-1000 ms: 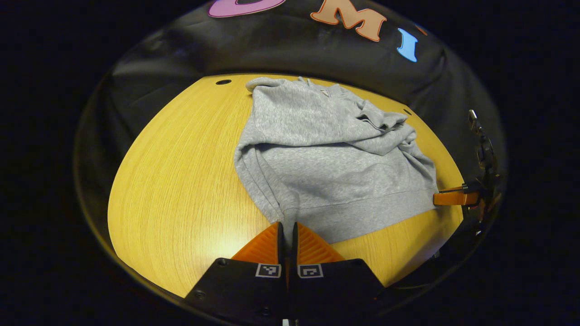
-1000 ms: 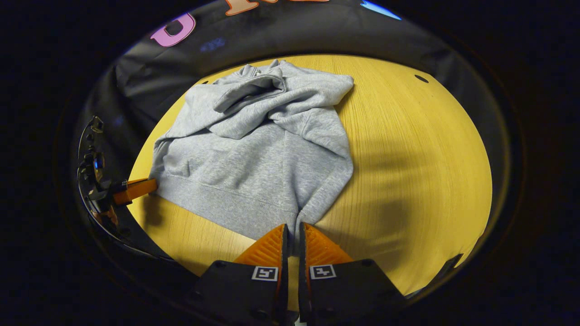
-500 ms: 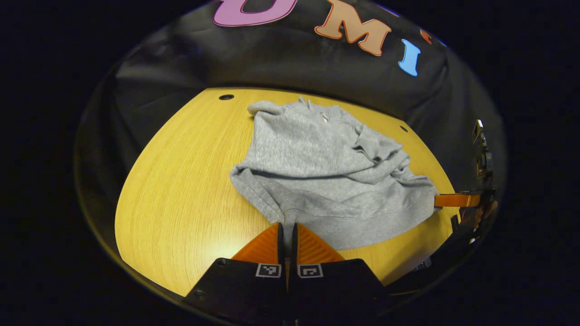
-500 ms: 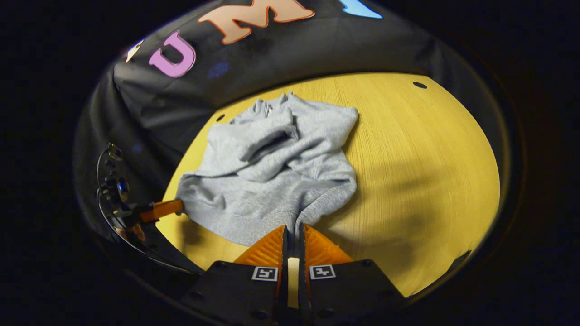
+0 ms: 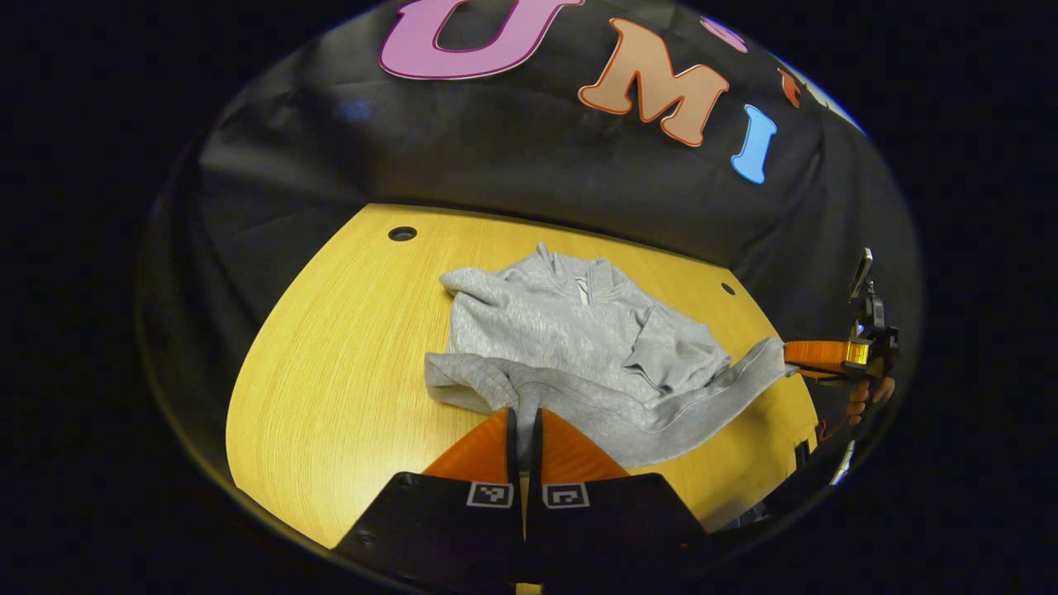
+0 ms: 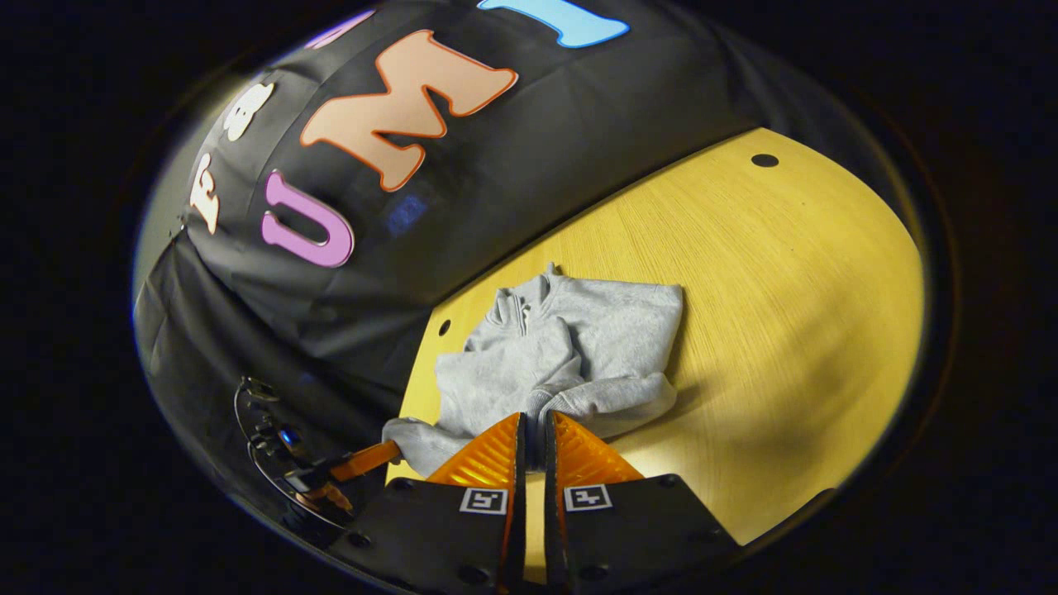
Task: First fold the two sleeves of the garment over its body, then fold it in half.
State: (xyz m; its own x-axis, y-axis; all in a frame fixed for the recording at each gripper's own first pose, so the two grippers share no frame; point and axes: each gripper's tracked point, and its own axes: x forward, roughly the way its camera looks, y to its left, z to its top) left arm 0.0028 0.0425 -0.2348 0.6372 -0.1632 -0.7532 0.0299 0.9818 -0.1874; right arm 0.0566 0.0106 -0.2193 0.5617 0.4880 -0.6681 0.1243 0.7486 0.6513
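Nothing else lies on the wooden table (image 5: pixel 331 347) near the grey garment (image 5: pixel 570 339). There are only small dark holes in the tabletop: one far left (image 5: pixel 402 234), one far right (image 5: pixel 727 288) in the left gripper view, and one at the far right corner (image 6: pixel 764 160) in the right gripper view. Black cloth wall (image 5: pixel 496 140) runs close behind the table's far edge; the room past it is dark.

Garment sits mid-table, collar toward the wall, both sleeves lying across its body, hem edge raised off the wood at the near side.

Left gripper (image 5: pixel 523 430): fingers nearly together, pinching one hem corner. Right gripper (image 6: pixel 533 438): same, fingers clamped on the other hem corner. It also shows at the right edge of the left gripper view (image 5: pixel 814 355), hem stretched to it, with what looks like a hand (image 5: pixel 868 397) just below, though that part is dim.
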